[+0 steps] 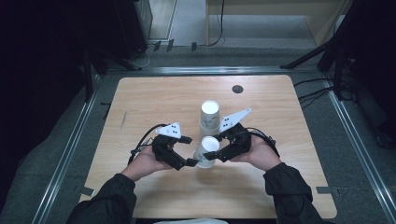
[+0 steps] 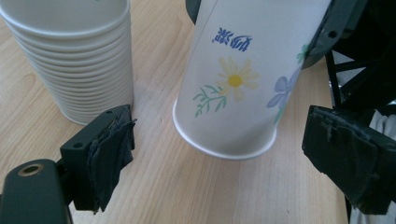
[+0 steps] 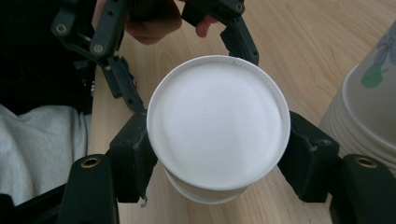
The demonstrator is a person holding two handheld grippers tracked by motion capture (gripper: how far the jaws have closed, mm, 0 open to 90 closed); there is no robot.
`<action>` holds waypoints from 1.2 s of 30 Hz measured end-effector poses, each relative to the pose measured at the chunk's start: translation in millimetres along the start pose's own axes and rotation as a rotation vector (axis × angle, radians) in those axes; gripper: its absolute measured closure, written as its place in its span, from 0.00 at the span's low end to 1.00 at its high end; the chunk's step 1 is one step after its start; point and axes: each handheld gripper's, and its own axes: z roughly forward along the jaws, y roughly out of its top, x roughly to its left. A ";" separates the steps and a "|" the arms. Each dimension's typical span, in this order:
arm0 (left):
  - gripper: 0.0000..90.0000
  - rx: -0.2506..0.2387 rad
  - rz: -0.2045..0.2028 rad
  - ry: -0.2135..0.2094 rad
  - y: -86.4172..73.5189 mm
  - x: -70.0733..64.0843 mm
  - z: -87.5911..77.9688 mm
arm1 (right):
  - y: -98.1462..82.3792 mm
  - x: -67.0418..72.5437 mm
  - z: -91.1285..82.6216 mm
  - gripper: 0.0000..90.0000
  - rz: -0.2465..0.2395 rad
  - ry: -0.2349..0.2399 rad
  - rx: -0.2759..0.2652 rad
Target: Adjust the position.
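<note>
Black tongs with brass-ringed screw holes, grey triangular plates, dark sleeves.

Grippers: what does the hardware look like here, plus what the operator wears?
Both are black linkage frames. The left gripper and right gripper each carry a pale grey three-cornered plate dotted with dark marks, and black cables loop off each. In the left gripper view the pads are wrapped in frayed dark fabric, with brass-coloured rivets at the joints. The sleeves are dark, long.
</note>
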 end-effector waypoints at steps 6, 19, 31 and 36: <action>0.11 0.014 0.011 -0.011 -0.8 -1.4 10.1 | 2.5 1.1 0.4 0.38 0.012 0.020 -0.018; 0.12 -0.006 0.021 -0.037 0.6 -5.2 18.8 | 4.8 1.2 -3.8 0.38 0.031 0.048 -0.060; 0.24 -0.014 0.033 -0.047 1.4 -5.7 17.5 | 4.1 0.1 -5.6 0.38 0.035 0.044 -0.066; 0.27 -0.010 0.031 -0.048 1.9 -5.4 15.8 | 4.0 -0.4 -4.9 0.38 0.041 0.048 -0.064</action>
